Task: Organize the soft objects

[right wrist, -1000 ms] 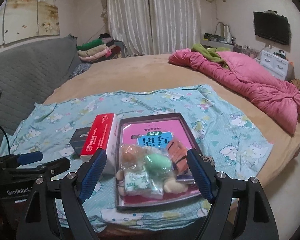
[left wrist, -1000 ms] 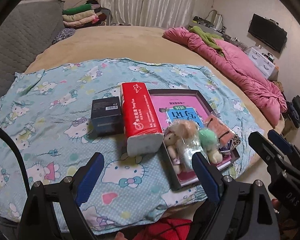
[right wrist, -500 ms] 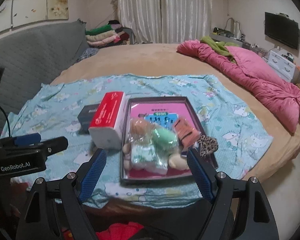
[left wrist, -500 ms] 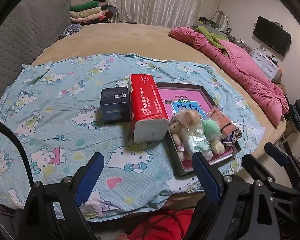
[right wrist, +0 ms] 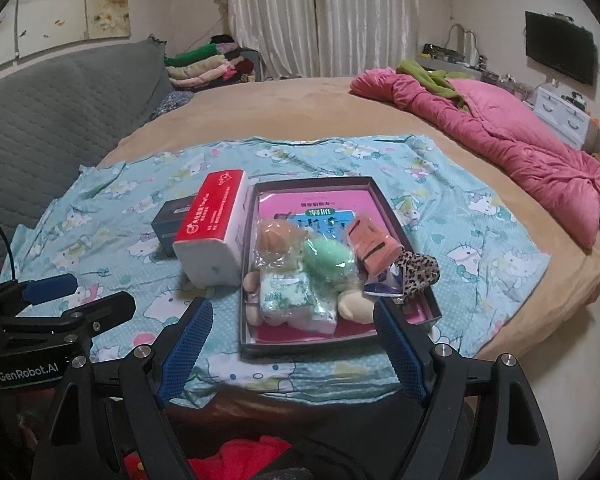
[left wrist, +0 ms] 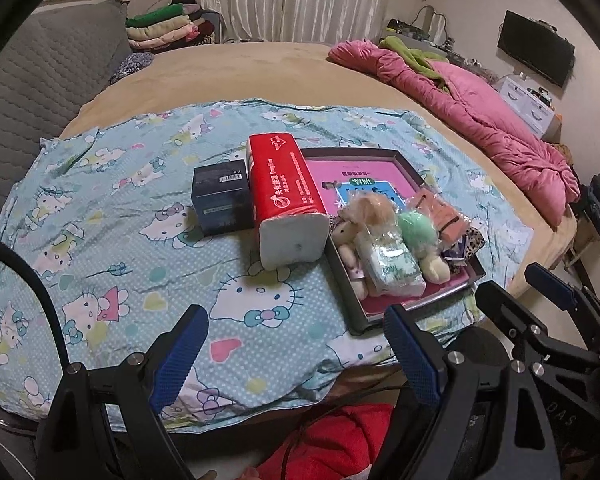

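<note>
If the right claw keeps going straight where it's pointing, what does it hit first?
Probably the bagged white-and-green soft pack at the near end of the tray. The open right claw frames it, though depth is hard to judge.

A round tan bed (right wrist: 300,108) carries a cartoon-print sheet (right wrist: 440,208) and pink quilt (right wrist: 520,140).

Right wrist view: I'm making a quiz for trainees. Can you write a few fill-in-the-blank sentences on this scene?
1. The red tissue pack lies between the dark box and the ____.
2. The green plush rests inside the ____.
3. The right tool has its jaws ____.

Missing words: tray; tray; open
</note>
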A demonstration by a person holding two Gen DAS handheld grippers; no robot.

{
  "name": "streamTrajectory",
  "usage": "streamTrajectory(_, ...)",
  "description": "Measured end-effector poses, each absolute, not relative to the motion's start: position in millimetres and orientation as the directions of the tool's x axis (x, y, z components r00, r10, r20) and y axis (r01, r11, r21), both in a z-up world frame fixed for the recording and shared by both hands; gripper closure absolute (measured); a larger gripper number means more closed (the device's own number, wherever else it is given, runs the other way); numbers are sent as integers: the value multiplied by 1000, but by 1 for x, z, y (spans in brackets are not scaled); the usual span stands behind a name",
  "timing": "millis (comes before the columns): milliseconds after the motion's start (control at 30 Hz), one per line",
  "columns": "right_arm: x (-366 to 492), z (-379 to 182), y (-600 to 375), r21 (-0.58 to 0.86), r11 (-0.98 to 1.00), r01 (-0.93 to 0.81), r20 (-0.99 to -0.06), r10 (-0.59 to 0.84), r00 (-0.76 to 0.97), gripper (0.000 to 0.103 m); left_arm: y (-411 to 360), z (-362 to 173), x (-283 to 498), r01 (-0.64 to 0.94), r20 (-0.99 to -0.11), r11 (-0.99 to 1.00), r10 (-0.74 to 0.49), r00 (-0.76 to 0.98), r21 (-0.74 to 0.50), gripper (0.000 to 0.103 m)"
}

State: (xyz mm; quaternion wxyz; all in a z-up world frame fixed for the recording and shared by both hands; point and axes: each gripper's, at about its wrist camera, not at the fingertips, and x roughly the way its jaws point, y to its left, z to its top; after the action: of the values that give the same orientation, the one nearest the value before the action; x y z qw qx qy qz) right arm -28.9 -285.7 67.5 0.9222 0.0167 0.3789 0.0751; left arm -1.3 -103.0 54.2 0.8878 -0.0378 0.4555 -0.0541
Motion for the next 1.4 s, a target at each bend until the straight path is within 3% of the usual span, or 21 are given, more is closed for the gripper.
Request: streamTrajectory(1400,-27,64,-285,88,988,-125,-712,150,686,19,-101,44,3,31,-818,997,-80,570,-76,14)
